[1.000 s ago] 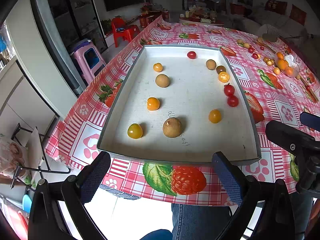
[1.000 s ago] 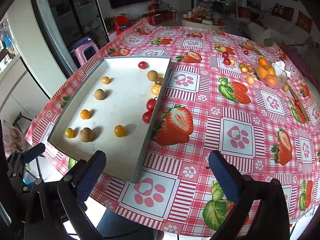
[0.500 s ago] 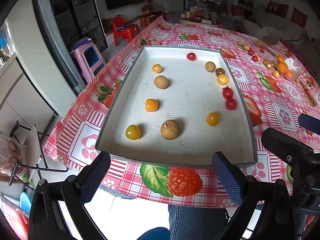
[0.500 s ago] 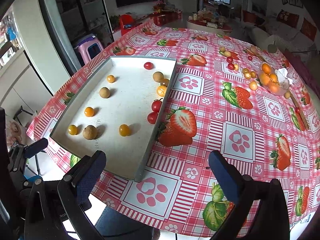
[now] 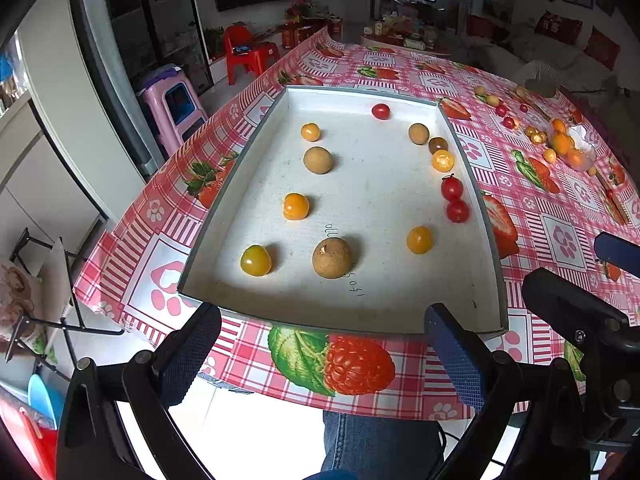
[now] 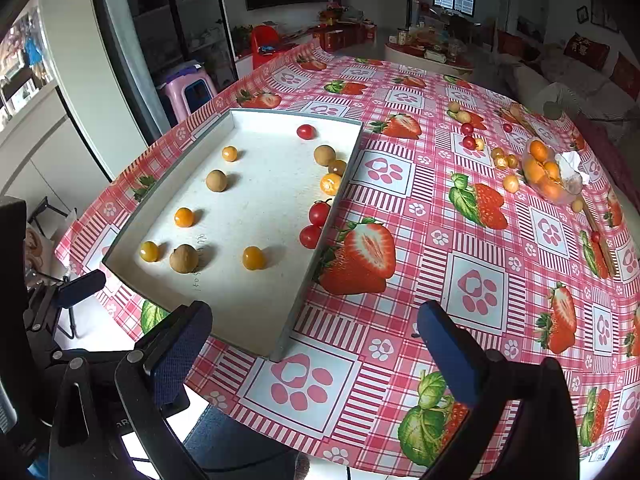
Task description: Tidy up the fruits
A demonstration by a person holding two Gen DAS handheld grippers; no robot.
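A shallow grey tray (image 5: 208, 224) (image 6: 328, 232) on the table holds several scattered fruits: brown longans (image 5: 332, 258) (image 6: 183, 258), yellow and orange cherry tomatoes (image 5: 256, 260) (image 6: 253, 257), and red ones (image 5: 457, 210) (image 6: 310, 236). My left gripper (image 5: 324, 348) is open, held off the table's near edge in front of the tray, with nothing between its fingers. My right gripper (image 6: 316, 344) is open too, above the near edge by the tray's right corner. More loose fruits (image 6: 504, 160) and a clear bowl of oranges (image 6: 550, 176) lie at the far right.
The table carries a pink checked cloth (image 6: 440, 240) printed with strawberries and paw prints. A pink stool (image 5: 176, 100) and a red chair (image 5: 248, 50) stand on the floor beyond the left edge. A person's jeans-clad leg (image 5: 376, 440) is below the near edge.
Both grippers have drawn back and up a little from the table; the tray and fruits look slightly further away. Nothing was picked up or moved.
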